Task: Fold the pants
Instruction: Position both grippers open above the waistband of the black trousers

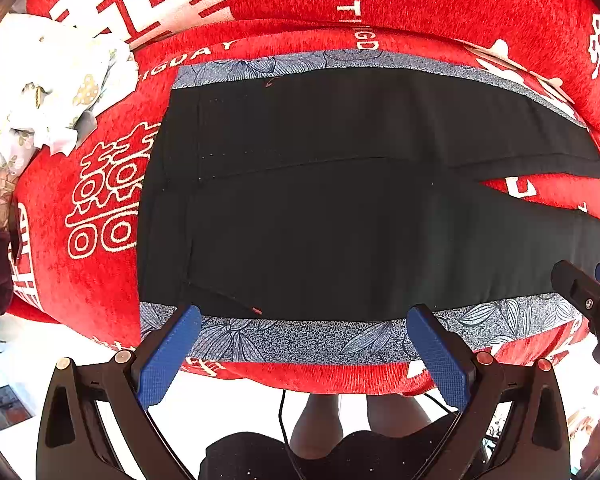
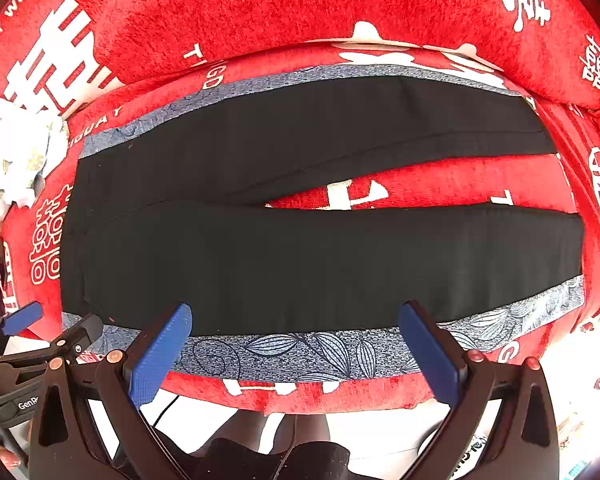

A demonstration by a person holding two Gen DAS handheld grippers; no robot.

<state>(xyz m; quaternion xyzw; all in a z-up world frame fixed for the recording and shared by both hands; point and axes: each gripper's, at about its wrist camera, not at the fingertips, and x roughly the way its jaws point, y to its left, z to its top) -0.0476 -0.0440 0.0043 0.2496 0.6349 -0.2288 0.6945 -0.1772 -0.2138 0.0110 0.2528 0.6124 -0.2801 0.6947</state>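
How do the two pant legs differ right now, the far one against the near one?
The far leg lies against the sofa back, while the near leg lies along the front edge by the right gripper. The far leg looks narrower in the right wrist view; the near leg looks broader. The far leg's blue floral side stripe faces the back; the near leg's stripe faces the front. Both are black, flat, and spread apart with red cover showing between.

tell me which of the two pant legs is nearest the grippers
The near pant leg, the one whose floral trim strip runs between the fingers of the right gripper. The far pant leg lies beyond the red gap, towards the sofa back.
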